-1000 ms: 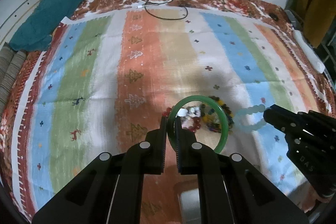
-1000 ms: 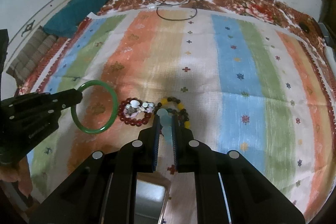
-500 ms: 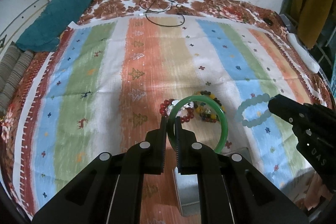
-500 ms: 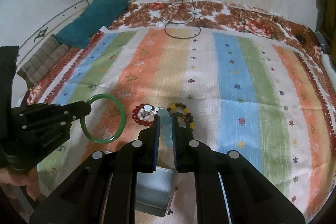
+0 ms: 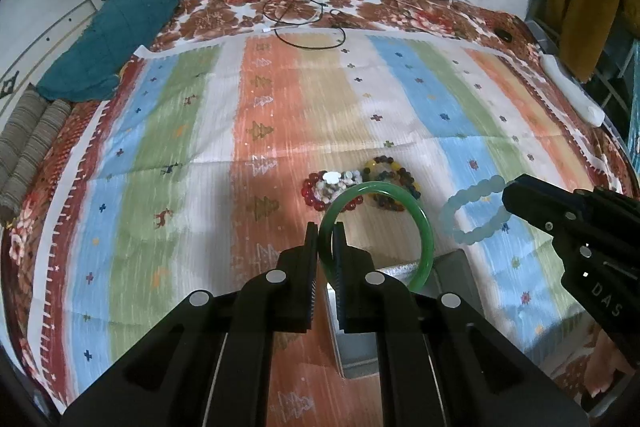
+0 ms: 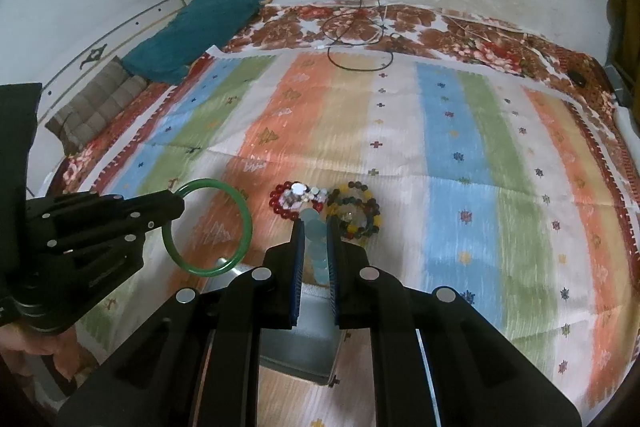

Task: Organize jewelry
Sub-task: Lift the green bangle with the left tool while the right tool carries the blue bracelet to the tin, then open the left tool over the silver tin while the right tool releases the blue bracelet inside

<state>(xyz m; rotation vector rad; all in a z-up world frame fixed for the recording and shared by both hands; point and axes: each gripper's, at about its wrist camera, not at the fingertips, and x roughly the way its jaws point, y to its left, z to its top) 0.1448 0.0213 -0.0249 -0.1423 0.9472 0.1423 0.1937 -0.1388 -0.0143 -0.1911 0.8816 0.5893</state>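
My left gripper point(image 5: 326, 233) is shut on a green bangle point(image 5: 424, 227), held above the striped cloth; the bangle also shows in the right wrist view point(image 6: 240, 211). My right gripper point(image 6: 313, 227) is shut on a pale blue bead bracelet point(image 6: 316, 239), seen hanging from it in the left wrist view point(image 5: 468, 201). A grey metal box point(image 5: 360, 347) lies open on the cloth below both grippers, also in the right wrist view point(image 6: 304, 339). A red bead bracelet with white beads point(image 6: 294, 201) and a dark multicoloured bead bracelet point(image 6: 356, 215) lie on the cloth beyond the box.
The striped cloth point(image 5: 200, 147) covers a bed with a floral border. A teal pillow point(image 5: 120, 35) lies at the far left, with striped rolls point(image 5: 28, 155) beside it. Black cables point(image 5: 304, 15) lie at the far edge. A white bar point(image 5: 572, 91) lies at the right edge.
Both grippers have lifted and pulled back with their jewelry. The grey box has come into fuller view under them. The two bead bracelets on the cloth have not moved.
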